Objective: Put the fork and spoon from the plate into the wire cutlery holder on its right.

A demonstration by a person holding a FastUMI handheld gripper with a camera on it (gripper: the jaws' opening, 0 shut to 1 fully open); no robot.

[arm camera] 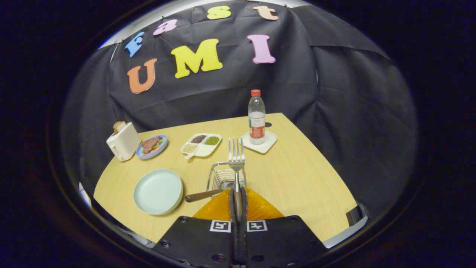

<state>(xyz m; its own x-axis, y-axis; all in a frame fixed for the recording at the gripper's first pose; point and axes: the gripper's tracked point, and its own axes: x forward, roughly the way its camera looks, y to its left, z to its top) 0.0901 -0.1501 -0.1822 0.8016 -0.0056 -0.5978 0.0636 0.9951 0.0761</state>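
While clamped between the fingers of the gripper (238, 203), jaws pressed together on its wooden handle, fork (236, 156) upright, tines up, above the wire cutlery holder (223, 176) at frame centre. Wooden handle of the spoon (202, 195) poking out of the holder's left side (bowl hidden inside). Pale green plate (158, 191) bare at lower left. Farther back: toaster (123, 141), dish of food (151, 146), divided tray (201, 144), water bottle (256, 117) on a white coaster (259, 142).
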